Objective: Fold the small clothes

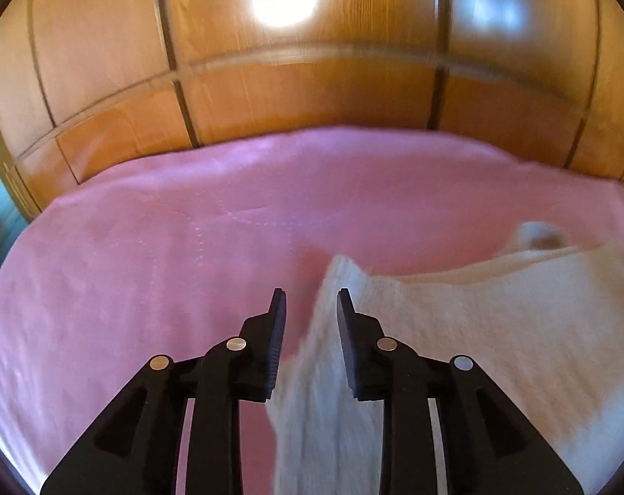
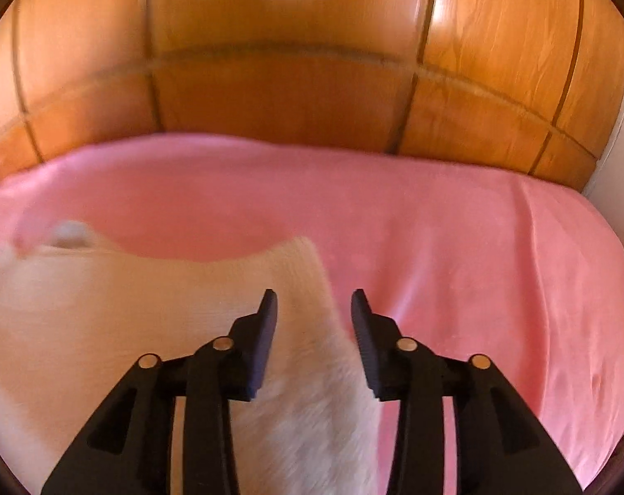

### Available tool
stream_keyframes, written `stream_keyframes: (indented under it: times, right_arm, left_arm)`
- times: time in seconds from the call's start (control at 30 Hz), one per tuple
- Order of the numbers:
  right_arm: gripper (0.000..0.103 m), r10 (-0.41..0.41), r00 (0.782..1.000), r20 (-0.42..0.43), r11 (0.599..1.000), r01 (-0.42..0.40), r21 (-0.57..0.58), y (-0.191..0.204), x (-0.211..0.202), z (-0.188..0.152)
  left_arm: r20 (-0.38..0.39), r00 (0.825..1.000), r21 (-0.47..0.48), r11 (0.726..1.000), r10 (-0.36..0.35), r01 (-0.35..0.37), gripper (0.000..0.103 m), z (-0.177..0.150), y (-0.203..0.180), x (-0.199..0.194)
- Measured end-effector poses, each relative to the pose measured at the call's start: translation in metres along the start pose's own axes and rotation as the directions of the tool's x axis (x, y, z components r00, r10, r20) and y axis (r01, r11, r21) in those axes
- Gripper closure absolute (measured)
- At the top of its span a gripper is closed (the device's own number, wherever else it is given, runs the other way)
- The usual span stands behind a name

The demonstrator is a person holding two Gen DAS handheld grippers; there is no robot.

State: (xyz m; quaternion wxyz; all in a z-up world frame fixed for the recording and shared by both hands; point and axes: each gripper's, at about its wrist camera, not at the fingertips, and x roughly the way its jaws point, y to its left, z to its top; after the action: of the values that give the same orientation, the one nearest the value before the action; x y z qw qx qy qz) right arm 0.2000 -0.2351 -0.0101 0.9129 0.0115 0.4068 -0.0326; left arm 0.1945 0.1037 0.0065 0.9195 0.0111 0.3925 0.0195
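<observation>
Right gripper over a white garment on a pink bed

The right gripper [image 2: 312,301] has its jaws apart, with the right-hand edge of a fuzzy white garment [image 2: 105,309] running up between them; whether either jaw touches the fabric cannot be told. The garment spreads leftward across the pink sheet [image 2: 477,247] of the bed, blurred, with a small rounded fold [image 2: 70,233] near its far left edge. Glossy wooden panels [image 2: 291,95] rise behind the bed, catching bright reflections.
</observation>
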Motion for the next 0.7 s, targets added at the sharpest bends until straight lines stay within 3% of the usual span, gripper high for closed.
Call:
stream_keyframes:
  times: [0.17, 0.23, 0.3, 0.37, 0.47, 0.5, 0.53, 0.6, 0.7]
  right_arm:
    - [0.056, 0.223, 0.974, 0.037, 0.975, -0.222, -0.011, 0.038, -0.053, -0.019]
    - [0.056, 0.288, 0.957, 0.025, 0.957, -0.287, -0.028, 0.057, -0.063, -0.032]
    - [0.056, 0.349, 0.937, 0.006, 0.936, -0.349, -0.053, 0.079, -0.070, -0.047]
    - [0.056, 0.359, 0.933, -0.033, 0.927, -0.360, -0.108, 0.099, -0.071, -0.065]
    - [0.056, 0.304, 0.947, -0.101, 0.940, -0.315, -0.129, 0.106, -0.047, -0.088]
    - [0.056, 0.328, 0.942, -0.074, 0.935, -0.335, -0.112, 0.101, -0.044, -0.092]
    - [0.055, 0.339, 0.938, -0.067, 0.933, -0.345, -0.102, 0.094, -0.040, -0.094]
    - [0.053, 0.352, 0.934, -0.058, 0.932, -0.356, -0.076, 0.094, -0.039, -0.094]
    - [0.051, 0.348, 0.937, -0.030, 0.934, -0.350, -0.073, 0.091, -0.047, -0.102]
  left_arm:
    - [0.043, 0.994, 0.002, 0.995, -0.102, 0.102, 0.079, -0.038, -0.013, -0.055]
    - [0.035, 0.993, 0.014, 0.994, -0.113, 0.113, 0.079, -0.056, -0.020, -0.063]
    - [-0.002, 0.997, 0.051, 0.995, -0.081, 0.081, 0.079, -0.075, -0.028, -0.062]
    - [-0.043, 0.999, 0.039, 0.999, -0.026, 0.028, 0.079, -0.093, -0.023, -0.056]
    - [-0.039, 0.997, -0.065, 0.996, -0.069, 0.067, 0.077, -0.108, 0.001, -0.069]
    - [-0.043, 0.995, -0.124, 0.988, -0.092, 0.086, 0.068, -0.113, 0.013, -0.076]
    - [-0.048, 0.994, -0.153, 0.984, -0.098, 0.090, 0.046, -0.115, 0.019, -0.078]
    - [-0.037, 0.991, -0.235, 0.965, -0.127, 0.115, 0.041, -0.122, 0.037, -0.090]
    - [-0.047, 0.993, -0.239, 0.967, -0.105, 0.091, 0.041, -0.127, 0.039, -0.100]
